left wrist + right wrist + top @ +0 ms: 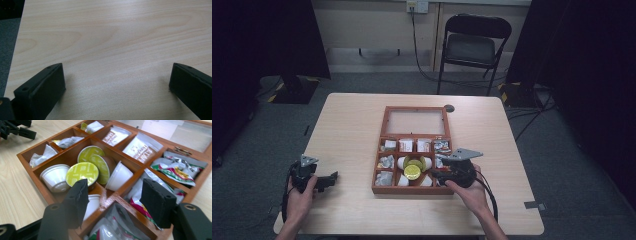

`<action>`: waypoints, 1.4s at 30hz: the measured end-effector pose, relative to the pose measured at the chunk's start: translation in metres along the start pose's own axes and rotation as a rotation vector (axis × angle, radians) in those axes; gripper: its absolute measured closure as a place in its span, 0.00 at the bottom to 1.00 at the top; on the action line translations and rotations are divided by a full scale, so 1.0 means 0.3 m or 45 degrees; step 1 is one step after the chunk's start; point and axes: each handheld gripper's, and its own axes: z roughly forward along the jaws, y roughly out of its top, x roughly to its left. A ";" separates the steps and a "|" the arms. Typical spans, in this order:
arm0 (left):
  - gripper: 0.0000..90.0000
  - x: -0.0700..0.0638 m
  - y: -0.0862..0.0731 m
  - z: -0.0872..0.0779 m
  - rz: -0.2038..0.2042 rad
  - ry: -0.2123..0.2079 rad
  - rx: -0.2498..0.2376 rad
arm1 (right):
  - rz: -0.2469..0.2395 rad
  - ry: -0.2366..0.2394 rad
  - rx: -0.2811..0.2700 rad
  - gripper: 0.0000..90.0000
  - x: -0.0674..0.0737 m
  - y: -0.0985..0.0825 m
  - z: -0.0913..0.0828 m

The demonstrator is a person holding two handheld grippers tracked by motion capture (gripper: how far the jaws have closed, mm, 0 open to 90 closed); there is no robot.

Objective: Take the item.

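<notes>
An open wooden box (379, 165) with several compartments lies at mid-table, its glazed lid (415, 121) folded flat behind it. The centre compartment holds yellow-lidded capsules (82, 171) and white cups (53, 177). Sachets (140, 147) and foil packets (175, 168) fill the other compartments. My right gripper (113, 183) hovers over the box's near right corner (434, 174), its jaws partly apart with nothing pressed between them; one jaw stands beside a yellow capsule. My left gripper (117, 68) rests wide open over bare tabletop, left of the box (331, 179).
The pale wooden table (352, 125) has bare room left of and behind the box. A small dark round disc (449, 108) lies by the lid's far right corner. A black folding chair (472, 45) stands beyond the table, with dark curtains on both sides.
</notes>
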 end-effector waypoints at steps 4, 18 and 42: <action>0.00 0.000 0.000 0.000 0.002 -0.001 0.000 | -0.005 0.013 -0.007 0.44 0.016 0.015 0.016; 0.00 0.000 0.000 0.000 0.001 -0.001 0.000 | -0.049 0.113 0.045 0.48 0.097 0.079 0.136; 0.00 0.000 0.000 0.000 0.002 -0.001 0.000 | -0.060 0.115 0.211 0.45 0.116 0.082 0.237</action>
